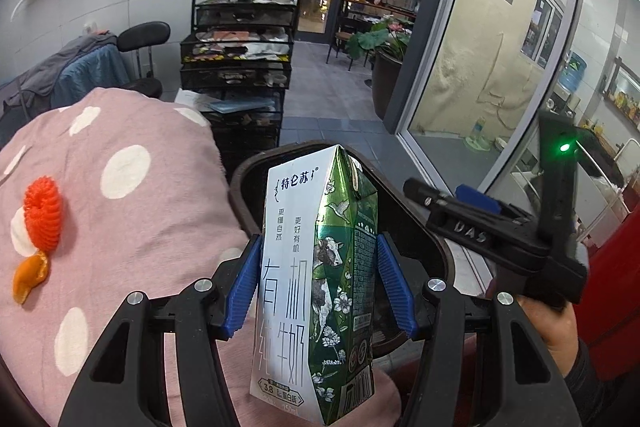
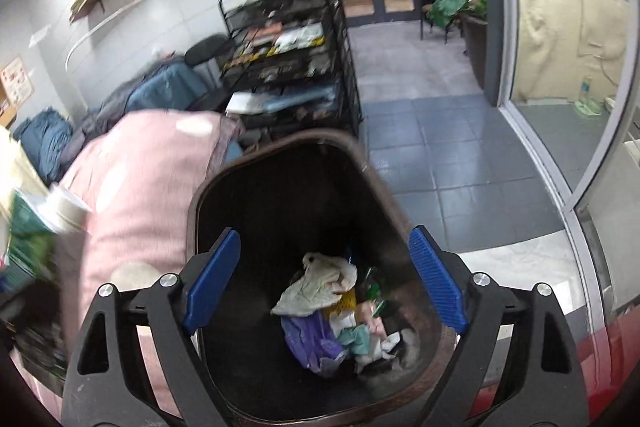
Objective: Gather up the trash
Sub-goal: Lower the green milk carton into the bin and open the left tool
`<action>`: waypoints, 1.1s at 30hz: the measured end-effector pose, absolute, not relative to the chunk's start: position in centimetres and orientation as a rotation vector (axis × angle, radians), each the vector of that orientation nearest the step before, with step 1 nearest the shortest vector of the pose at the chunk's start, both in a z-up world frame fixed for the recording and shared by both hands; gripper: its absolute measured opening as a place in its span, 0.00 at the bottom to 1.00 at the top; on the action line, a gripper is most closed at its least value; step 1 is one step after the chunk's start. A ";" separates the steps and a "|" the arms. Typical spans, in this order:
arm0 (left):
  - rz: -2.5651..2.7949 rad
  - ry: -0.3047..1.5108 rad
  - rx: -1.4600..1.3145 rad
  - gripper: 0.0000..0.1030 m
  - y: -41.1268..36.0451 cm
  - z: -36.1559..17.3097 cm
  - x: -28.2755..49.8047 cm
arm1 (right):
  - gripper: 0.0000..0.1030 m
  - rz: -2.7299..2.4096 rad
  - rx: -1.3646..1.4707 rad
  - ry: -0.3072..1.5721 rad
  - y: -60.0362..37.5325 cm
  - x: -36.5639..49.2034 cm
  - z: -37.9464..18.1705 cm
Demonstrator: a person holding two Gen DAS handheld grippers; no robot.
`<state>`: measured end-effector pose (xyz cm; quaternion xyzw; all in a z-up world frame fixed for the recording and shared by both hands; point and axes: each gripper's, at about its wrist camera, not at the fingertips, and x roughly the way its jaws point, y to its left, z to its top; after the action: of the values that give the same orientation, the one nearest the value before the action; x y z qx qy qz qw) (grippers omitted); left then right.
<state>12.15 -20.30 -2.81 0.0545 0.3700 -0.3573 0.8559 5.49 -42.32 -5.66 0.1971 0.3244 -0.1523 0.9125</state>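
Left gripper (image 1: 316, 287) clamps a milk carton (image 1: 316, 267) upright between its blue pads, held just short of the bin (image 1: 256, 167). Right gripper (image 2: 326, 279) hangs over the bin mouth, jaws spread wide, nothing between them; trash bags and wrappers (image 2: 336, 311) lie at the bottom. Step: drop-off. Next: carry carton over the opening, release. Orange peel (image 1: 30, 277) and red mesh (image 1: 43, 213) remain on the pink dotted blanket (image 1: 132, 211).
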 end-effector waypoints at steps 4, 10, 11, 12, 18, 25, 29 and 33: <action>-0.764 0.809 0.136 0.55 -22.2 -3.6 12.3 | 0.84 -0.349 0.417 0.621 -43.1 5.4 -4.3; -0.779 0.864 0.163 0.55 -25.1 -5.1 12.8 | 0.85 -0.405 0.427 0.566 -44.2 5.4 -1.8; -0.780 0.874 0.166 0.55 -25.5 -5.4 13.0 | 0.85 -0.414 0.432 0.553 -44.6 5.0 -1.5; -0.776 0.879 0.174 0.55 -26.0 -5.6 13.1 | 0.85 -0.416 0.432 0.550 -44.8 5.1 -1.1; -0.772 0.907 0.207 0.55 -28.2 -6.7 13.3 | 0.85 -0.439 0.412 0.513 -45.8 4.0 0.2; -0.744 0.940 0.223 0.55 -29.9 -8.0 14.0 | 0.86 -0.446 0.417 0.483 -46.6 3.4 1.0; -0.725 0.955 0.234 0.55 -30.7 -8.8 14.4 | 0.86 -0.440 0.415 0.471 -46.6 3.1 1.3; -0.711 0.974 0.259 0.57 -31.3 -9.6 14.7 | 0.86 -0.428 0.410 0.474 -46.4 3.1 1.7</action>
<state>14.71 -31.32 -9.64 0.1212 0.4567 -0.3333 0.8159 3.15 -46.36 1.67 0.1999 0.2313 -0.2090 0.9289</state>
